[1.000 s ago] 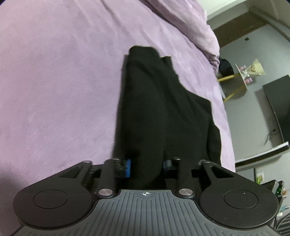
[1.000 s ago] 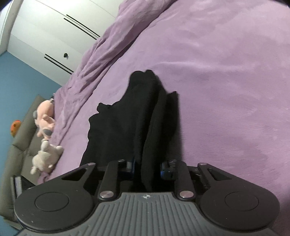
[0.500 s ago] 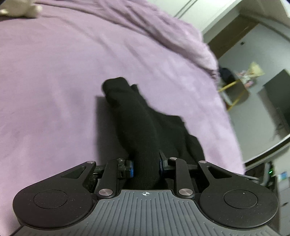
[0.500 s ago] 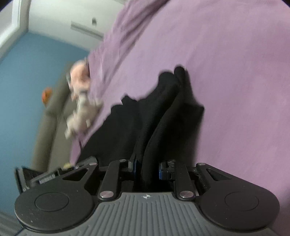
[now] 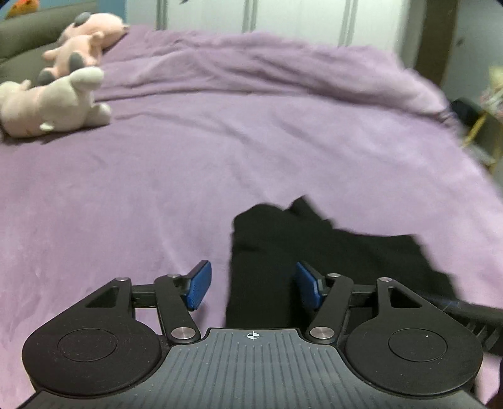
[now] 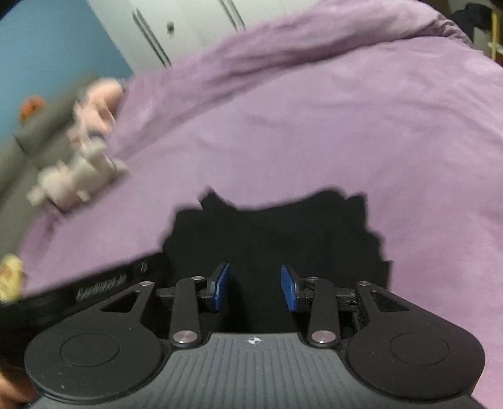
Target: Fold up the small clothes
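Note:
A black garment [image 5: 317,248] lies folded on the purple bed cover [image 5: 188,176]. My left gripper [image 5: 253,284] is open, its blue pads [image 5: 198,286] apart, with a strip of the garment lying loose between them. In the right wrist view the garment [image 6: 276,226] spreads out just ahead of my right gripper [image 6: 254,288], which is open over the cloth with blue pads [image 6: 220,286] apart. The other gripper's black body [image 6: 94,289] shows at the left of that view.
Plush toys [image 5: 59,100] lie at the bed's far left, also blurred in the right wrist view [image 6: 81,170]. A bunched purple duvet [image 5: 267,63] runs along the far side. White wardrobe doors [image 6: 176,25] stand behind. A yellow-legged stand [image 5: 478,126] is off the bed's right edge.
Both grippers opened and let go of the black garment, which now lies on the bed. Both cameras tilted up toward the far side of the bed.

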